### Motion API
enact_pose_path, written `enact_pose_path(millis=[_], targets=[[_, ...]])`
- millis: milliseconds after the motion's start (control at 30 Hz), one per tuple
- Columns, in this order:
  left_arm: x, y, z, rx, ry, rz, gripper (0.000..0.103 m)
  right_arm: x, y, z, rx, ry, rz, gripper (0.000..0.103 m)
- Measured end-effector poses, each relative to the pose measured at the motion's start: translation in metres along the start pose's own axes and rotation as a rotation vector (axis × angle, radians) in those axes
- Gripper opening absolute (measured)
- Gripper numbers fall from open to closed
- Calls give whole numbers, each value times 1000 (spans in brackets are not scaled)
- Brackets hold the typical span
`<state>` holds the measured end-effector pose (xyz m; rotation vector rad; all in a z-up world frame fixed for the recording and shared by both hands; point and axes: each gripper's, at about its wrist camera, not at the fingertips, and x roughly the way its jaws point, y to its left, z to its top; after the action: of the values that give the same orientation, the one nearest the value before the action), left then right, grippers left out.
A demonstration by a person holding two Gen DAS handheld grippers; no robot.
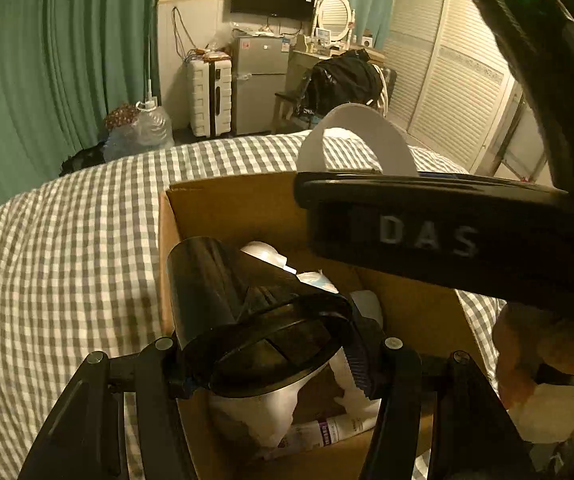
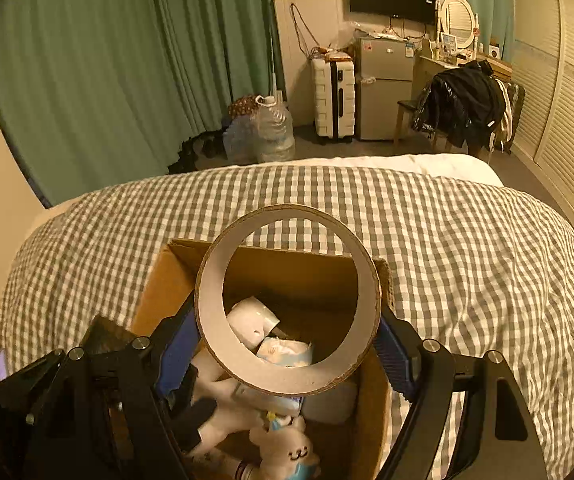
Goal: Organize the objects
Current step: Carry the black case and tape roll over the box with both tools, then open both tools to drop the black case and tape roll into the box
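Observation:
An open cardboard box [image 1: 227, 208] sits on a grey checked bed and also shows in the right wrist view [image 2: 295, 276]. My left gripper [image 1: 271, 356] is shut on a black cylindrical container [image 1: 223, 296] and holds it tilted over the box. My right gripper [image 2: 287, 344] is shut on a wide cardboard tape ring [image 2: 287, 376], held upright over the box. The ring also shows in the left wrist view [image 1: 391, 140], above the black body of the right gripper. Inside the box lie white packets [image 2: 251, 324], a tube [image 1: 327, 432] and a small plush toy [image 2: 287, 452].
The checked bedcover [image 2: 467, 248] surrounds the box on all sides. Beyond the bed stand green curtains [image 2: 107, 60], water jugs [image 2: 271, 132], a white suitcase [image 2: 333, 96], a small fridge [image 2: 383, 88] and a chair with a black jacket [image 2: 463, 104]. A wardrobe [image 2: 559, 100] lines the right wall.

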<state>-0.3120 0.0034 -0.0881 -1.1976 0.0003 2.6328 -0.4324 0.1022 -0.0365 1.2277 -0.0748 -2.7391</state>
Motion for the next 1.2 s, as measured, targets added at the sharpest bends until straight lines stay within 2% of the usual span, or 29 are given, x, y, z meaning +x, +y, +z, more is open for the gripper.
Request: enact_pose_path(millis=[267,433,500,567,667,900,967,1200], targets=[[13,4,-10,-11,15,-3,58,27,-4,-7,-2,42,0,78],[13,3,-14,-7,20,-23,61,27,-7,-12,13,43,8,80],[11,1,-13,-5,23,-28,69,27,-10,-12,22,61,26,81],[2,-2,-11,-6,2,-20,82,23,-7,-12,11,70,19,85],[-17,-5,-3,-10,-33,-21,92,10,-5,-10,-13,50,-12,87],[-85,-19,18,21,-125,12,94,-44,-1,5,5,-17,-43,94],[-105,-23,23,29,-154,22,98,-67,4,11,4,-50,-56,95],[-197,-40,30,66,-275,38,99,-173,19,22,1,-192,-102,97]])
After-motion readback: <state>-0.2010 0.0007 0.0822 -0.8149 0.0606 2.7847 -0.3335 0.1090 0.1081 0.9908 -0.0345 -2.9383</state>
